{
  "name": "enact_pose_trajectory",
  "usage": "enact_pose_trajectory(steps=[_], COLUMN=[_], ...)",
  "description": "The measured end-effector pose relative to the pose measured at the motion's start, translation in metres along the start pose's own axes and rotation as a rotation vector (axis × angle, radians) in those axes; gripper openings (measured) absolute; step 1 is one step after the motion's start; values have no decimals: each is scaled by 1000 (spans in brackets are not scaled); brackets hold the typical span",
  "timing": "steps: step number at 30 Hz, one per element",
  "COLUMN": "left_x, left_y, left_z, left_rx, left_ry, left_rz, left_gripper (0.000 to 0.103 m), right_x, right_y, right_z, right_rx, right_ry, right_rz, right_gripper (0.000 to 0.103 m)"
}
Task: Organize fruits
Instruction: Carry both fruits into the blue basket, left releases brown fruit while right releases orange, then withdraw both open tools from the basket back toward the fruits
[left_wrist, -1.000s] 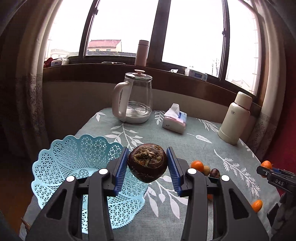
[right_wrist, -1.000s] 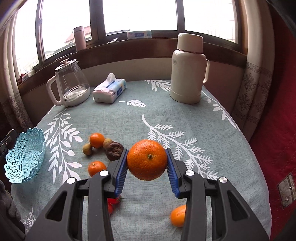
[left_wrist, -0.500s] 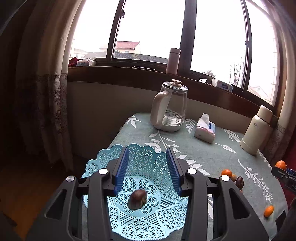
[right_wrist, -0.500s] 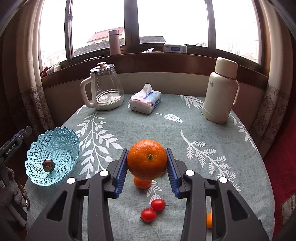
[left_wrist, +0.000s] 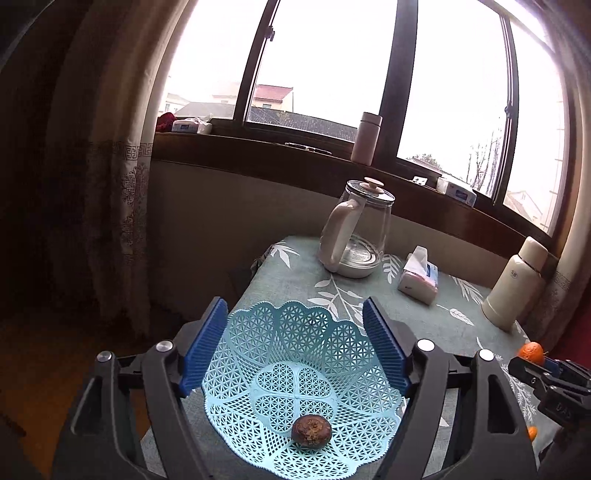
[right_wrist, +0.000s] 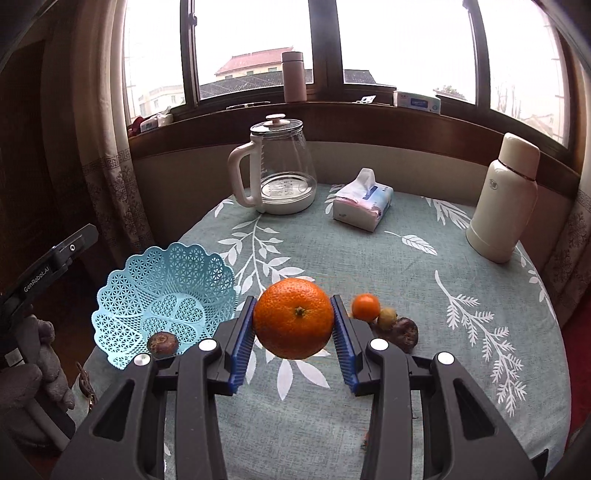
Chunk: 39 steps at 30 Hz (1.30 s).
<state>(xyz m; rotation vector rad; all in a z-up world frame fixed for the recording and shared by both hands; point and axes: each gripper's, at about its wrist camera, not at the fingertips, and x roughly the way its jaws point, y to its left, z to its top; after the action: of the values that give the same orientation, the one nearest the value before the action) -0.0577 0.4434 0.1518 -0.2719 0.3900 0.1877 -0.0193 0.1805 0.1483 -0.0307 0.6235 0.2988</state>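
Leaf-print bench (right_wrist: 424, 288): basket (right_wrist: 129, 291) held one dark fruit (left_wrist: 311, 431). Left gripper (left_wrist: 295, 345) spread, empty. Right gripper (right_wrist: 294, 325) clamped the orange (right_wrist: 293, 317) across its middle; firm, probably moderately heavy.

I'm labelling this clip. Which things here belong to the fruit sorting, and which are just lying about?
Job: blue basket, brown fruit in it, big orange in right tool, small orange, yellowish fruit, dark fruit.

Lying about: glass kettle, tissue pack, white flask.

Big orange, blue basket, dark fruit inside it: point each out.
Big orange (right_wrist: 293, 317): right wrist view, front face.
Blue basket (left_wrist: 295, 328): left wrist view, far wall.
Dark fruit (left_wrist: 311, 430): left wrist view, top.
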Motion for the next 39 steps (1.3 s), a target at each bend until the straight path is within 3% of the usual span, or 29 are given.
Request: enact_pose_trajectory(steps=[13,14,16,28,30,34,39], left_x=[-21,-22,-25,-28,-28,-27,-23], left_y=[18,19,21,24,24,19,9], left_z=[13,14,15,17,17,15,11], left_rx=[-39,-43,-51,-66,-67,-64,-44], left_ry=[-53,-58,-66,-75,-76,-71,-58], left_rz=[-2,-2,-5,-17,-22,-36,-53], left_gripper=[89,91,97,100,100,100,100], right_x=[58,60,58,26,20,3,-5], right_y=[67,71,74,42,35,19,-6], right_z=[3,4,6,5,3,-2,-12], right_rx=[-39,-39,-35,79,98,130,174], right_ry=[119,117,96,6,-18,-96,-122], right_rz=[161,162,160,111,93,31,-42], right_gripper=[41,43,58,68,69,82,82])
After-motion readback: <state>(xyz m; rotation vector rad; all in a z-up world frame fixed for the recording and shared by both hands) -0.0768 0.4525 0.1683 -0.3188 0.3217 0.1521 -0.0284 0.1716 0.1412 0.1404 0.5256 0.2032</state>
